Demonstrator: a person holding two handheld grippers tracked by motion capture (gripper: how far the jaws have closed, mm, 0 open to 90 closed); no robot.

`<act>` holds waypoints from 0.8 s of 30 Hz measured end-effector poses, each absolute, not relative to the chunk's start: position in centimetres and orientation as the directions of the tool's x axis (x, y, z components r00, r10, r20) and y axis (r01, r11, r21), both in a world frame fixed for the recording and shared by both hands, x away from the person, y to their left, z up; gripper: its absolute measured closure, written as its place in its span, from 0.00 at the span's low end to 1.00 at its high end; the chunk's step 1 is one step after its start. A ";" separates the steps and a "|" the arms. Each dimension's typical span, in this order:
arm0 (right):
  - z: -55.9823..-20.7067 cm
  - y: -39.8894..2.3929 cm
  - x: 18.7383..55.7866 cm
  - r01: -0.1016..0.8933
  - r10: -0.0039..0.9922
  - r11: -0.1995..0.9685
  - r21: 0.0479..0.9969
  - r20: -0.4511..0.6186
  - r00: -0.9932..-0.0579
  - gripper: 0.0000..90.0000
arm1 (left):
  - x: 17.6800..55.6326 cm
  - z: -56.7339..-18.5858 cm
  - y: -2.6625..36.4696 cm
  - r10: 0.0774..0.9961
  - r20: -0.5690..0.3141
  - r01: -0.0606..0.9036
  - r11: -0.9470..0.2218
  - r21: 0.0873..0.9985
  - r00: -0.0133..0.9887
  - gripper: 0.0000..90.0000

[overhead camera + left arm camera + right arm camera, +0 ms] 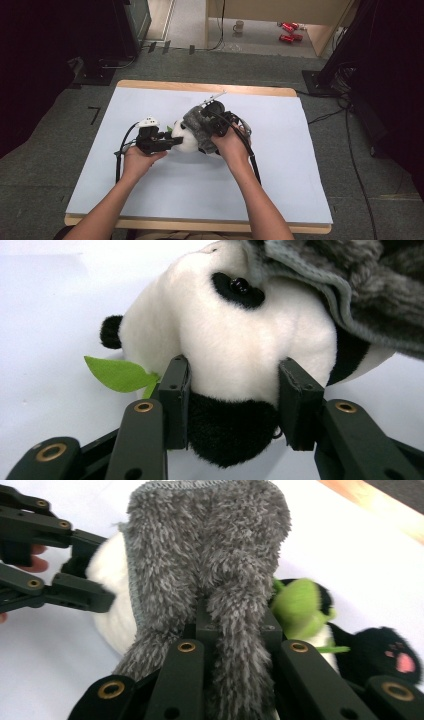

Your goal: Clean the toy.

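Grey fuzzy cloth (pixel 210 555) drapes panda (pixel 225 355) mid-table, table edges (pixel 200 86) well apart.

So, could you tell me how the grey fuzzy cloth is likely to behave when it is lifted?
The grey fuzzy cloth probably hangs floppy: it folds and drapes over the plush panda. It looks light. Its shaggy pile, pinched in the right gripper, should resist slipping.
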State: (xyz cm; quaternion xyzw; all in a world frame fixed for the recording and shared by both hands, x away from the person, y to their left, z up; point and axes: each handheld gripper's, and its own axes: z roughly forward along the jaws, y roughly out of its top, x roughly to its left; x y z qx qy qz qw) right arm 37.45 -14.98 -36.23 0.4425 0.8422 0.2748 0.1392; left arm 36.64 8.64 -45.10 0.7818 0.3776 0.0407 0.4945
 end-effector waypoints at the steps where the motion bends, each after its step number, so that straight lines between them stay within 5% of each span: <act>1: -36.0 -15.2 37.5 0.670 0.826 0.456 0.586 0.000 -0.563 0.89 | 36.6 -45.1 8.7 0.630 -0.309 0.550 -0.227 0.804 0.712 0.62; 5: -35.2 -16.2 37.7 0.683 0.849 0.423 0.595 0.003 -0.529 0.89 | 36.8 -45.2 8.9 0.619 -0.318 0.557 -0.235 0.797 0.718 0.62; 11: -34.2 -18.5 38.0 0.709 0.844 0.304 0.636 0.165 -0.510 0.89 | 36.8 -45.3 9.1 0.607 -0.319 0.559 -0.255 0.789 0.727 0.62; 24: -31.1 -21.9 37.8 0.662 0.862 0.228 0.714 0.168 -0.479 0.88 | 36.2 -45.8 9.5 0.585 -0.298 0.549 -0.312 0.776 0.754 0.62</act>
